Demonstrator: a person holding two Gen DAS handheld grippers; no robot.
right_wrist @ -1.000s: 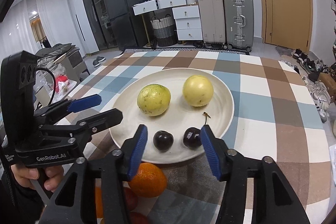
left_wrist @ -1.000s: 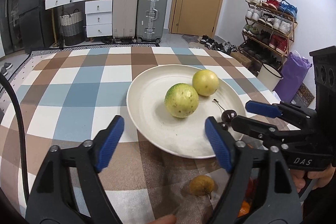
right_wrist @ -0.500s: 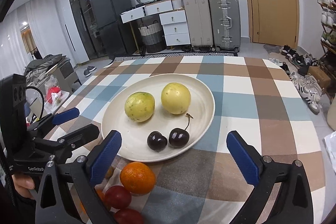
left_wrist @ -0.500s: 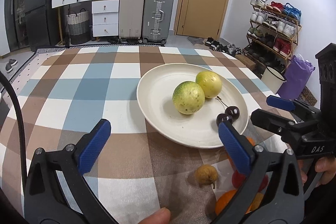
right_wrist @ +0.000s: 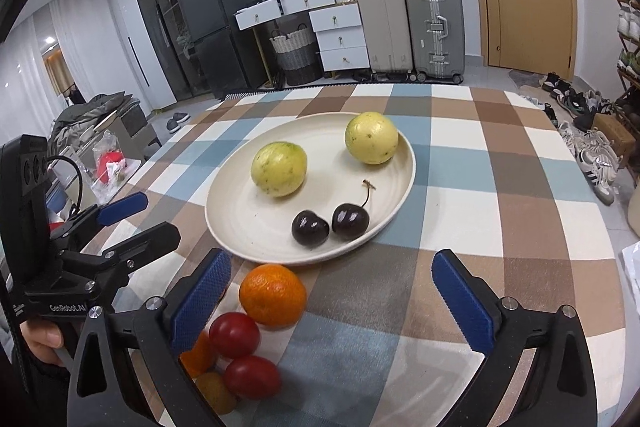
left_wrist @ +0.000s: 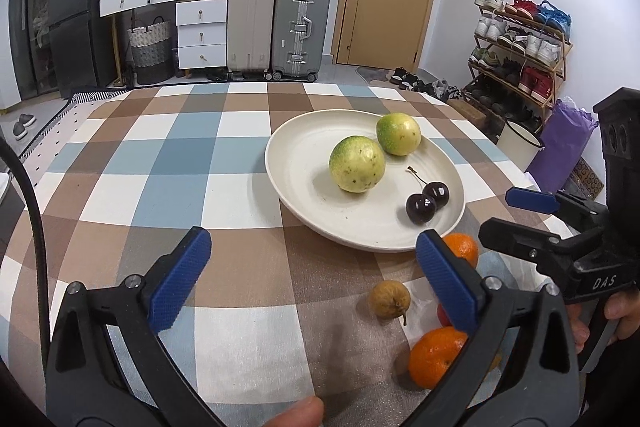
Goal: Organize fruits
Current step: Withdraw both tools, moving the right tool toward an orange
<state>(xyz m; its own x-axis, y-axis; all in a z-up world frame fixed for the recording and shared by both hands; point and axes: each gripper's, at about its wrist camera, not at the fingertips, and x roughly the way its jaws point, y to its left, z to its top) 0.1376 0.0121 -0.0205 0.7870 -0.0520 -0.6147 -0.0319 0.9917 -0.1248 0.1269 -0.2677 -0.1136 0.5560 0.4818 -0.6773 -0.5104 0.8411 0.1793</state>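
A cream plate [left_wrist: 296, 183] [right_wrist: 240, 227] on the checked tablecloth holds two yellow-green round fruits [left_wrist: 357, 163] [right_wrist: 279, 169] and two dark cherries [left_wrist: 421, 209] [right_wrist: 310, 227]. On the cloth near the plate's front edge lie two oranges [left_wrist: 434, 357] [right_wrist: 273, 294], two red tomatoes [right_wrist: 234, 334] and a small brown fruit [left_wrist: 389, 299]. My left gripper [left_wrist: 316, 277] is open and empty, above the cloth left of the loose fruit. My right gripper [right_wrist: 334, 293] is open and empty, just behind the orange and short of the plate.
The checked table [left_wrist: 168, 163] stretches left of and beyond the plate. Suitcases [left_wrist: 302, 27], drawers and a fridge stand behind the table. A shoe rack [left_wrist: 520, 43] is at the right. The other gripper appears in each view's side [left_wrist: 560, 227] [right_wrist: 100, 239].
Both grippers have drawn back from the plate and opened wide. The cherries lie free on the plate. The loose fruit in front of the plate has come into view.
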